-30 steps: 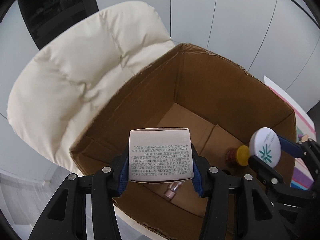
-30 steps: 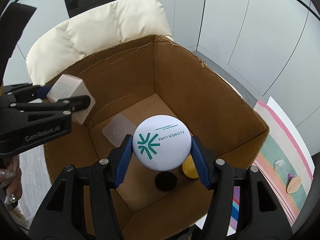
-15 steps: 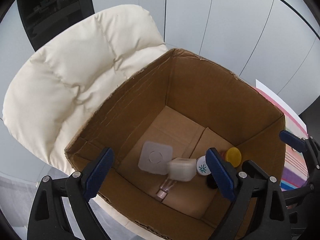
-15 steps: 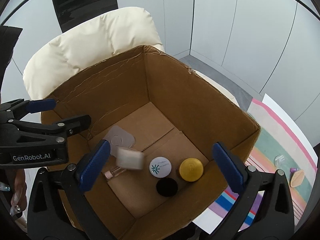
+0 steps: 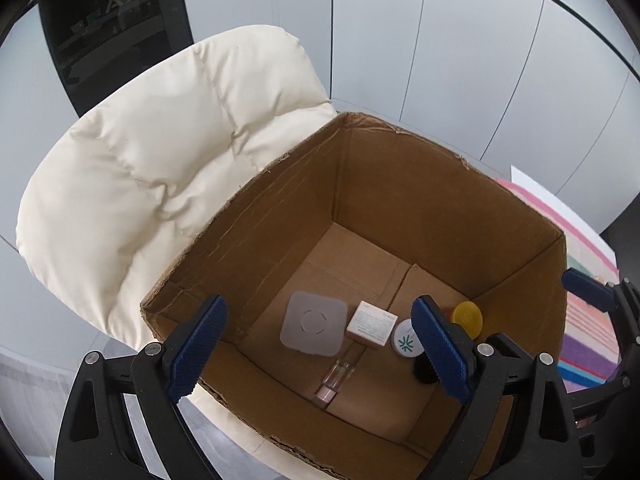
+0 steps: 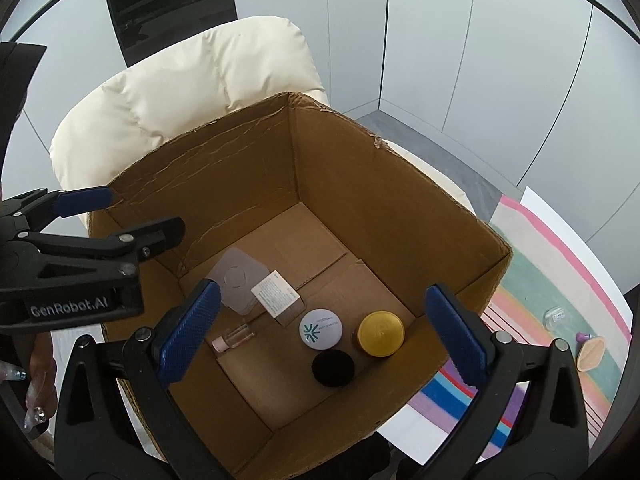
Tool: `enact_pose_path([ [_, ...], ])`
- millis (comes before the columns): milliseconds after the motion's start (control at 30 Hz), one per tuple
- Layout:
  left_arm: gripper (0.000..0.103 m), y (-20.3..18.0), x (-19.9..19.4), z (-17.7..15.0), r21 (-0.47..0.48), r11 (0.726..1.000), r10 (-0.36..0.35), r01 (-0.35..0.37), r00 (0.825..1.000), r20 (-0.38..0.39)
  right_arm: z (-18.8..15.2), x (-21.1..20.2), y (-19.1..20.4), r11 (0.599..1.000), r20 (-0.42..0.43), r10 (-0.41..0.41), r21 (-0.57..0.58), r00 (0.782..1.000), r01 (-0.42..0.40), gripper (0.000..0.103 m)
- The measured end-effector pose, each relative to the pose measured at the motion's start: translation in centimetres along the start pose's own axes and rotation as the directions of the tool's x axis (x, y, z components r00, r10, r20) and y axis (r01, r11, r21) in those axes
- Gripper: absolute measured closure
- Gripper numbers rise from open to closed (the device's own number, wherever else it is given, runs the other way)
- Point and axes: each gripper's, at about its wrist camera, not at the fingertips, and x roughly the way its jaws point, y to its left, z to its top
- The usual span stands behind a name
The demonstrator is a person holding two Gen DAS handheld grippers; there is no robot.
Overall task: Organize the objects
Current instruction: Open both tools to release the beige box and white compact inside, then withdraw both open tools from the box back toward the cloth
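Observation:
An open cardboard box (image 5: 280, 208) (image 6: 360, 184) stands on a cream padded chair. On its floor lie a small white printed carton (image 5: 371, 324) (image 6: 277, 293), a round white jar with a teal logo (image 5: 404, 339) (image 6: 321, 328), a yellow-lidded jar (image 5: 466, 316) (image 6: 381, 333), a black round lid (image 6: 333, 368), a pale square lidded case (image 5: 313, 323) (image 6: 237, 281) and a small clear vial (image 5: 336, 376) (image 6: 234, 337). My left gripper (image 5: 318, 350) is open and empty above the box's near edge. My right gripper (image 6: 320, 338) is open and empty above the box.
The cream chair back (image 5: 160, 152) (image 6: 208, 80) rises behind the box. A striped mat (image 6: 560, 288) to the right holds a clear small container (image 6: 555, 317) and a tan sponge-like piece (image 6: 590, 353). Grey wall panels stand behind.
Both grippers opened and let go. The white carton and the white logo jar fell into the box and now rest on its floor. Both grippers rose a little.

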Motion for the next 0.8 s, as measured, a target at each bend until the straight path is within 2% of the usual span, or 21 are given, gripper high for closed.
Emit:
enact_pose_path([
  [133,0.009,0.0,-0.3,-0.1,-0.006,1.0,-0.005,0.005,1.0,0.009,-0.3,-0.3,-0.3,1.0,0.001,-0.011,0.009,1.0,0.011,0.0],
  [367,0.009,-2.0,-1.1,-0.6,0.051,0.998,-0.047,0.046,0.999,0.018,-0.9,-1.5,-2.1,0.998,0.004,-0.031,0.057,1.0,0.03,0.0],
  [800,0.009,-10.4,-3.3,-0.7,0.157,0.973,-0.175,0.17,0.984,0.015,-4.2,-5.4,-7.4,0.983,-0.002,-0.112,0.149,0.994,0.111,0.0],
])
